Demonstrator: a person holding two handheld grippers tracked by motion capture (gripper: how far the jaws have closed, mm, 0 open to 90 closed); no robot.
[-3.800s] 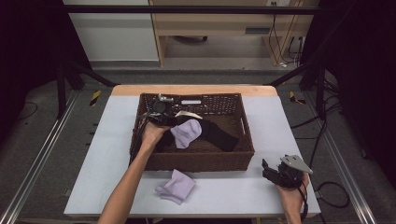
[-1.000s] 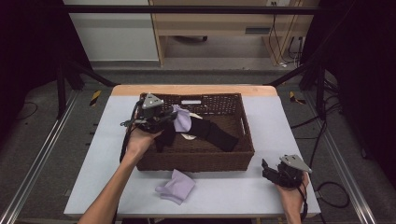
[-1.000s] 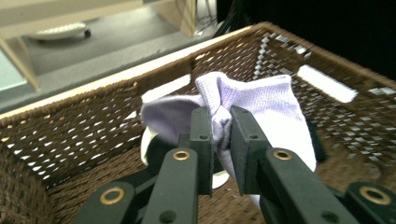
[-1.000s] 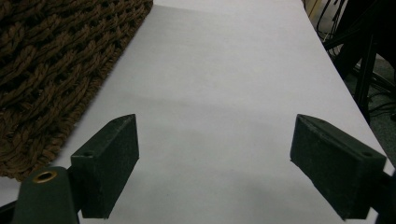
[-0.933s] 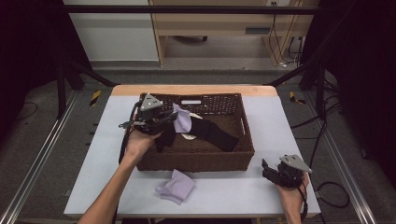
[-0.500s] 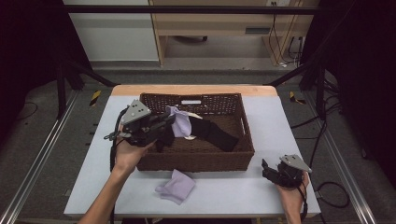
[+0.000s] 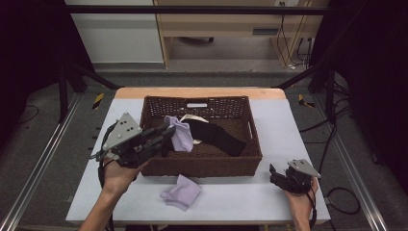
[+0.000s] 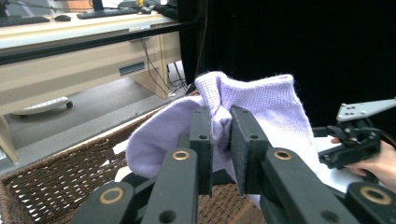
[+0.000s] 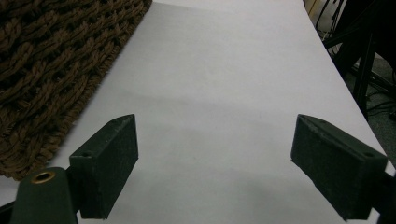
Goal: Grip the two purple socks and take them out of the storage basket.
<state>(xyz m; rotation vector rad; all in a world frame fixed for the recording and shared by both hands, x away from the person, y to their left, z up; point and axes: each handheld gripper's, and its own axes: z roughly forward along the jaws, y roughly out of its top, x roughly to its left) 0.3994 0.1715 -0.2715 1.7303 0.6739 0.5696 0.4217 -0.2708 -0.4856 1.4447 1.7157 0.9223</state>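
Since the earlier frames, the left gripper [image 7: 166,134] has lifted a lilac sock [image 7: 179,134] up and leftward; it now hangs above the wicker basket's [image 7: 202,166] left wall, its fingers [image 8: 201,140] clamped on the sock's fabric. Step in hand: carrying the sock out, probably to join the second lilac sock [image 7: 181,191] on the table [image 7: 284,134]. A black sock [image 7: 219,137] remains inside. The right gripper [image 7: 281,179] rests at the table's near right corner, fingers spread and empty.

Lilac sock [image 7: 179,134] aloft over wicker basket [image 7: 207,166], pinched between jaws
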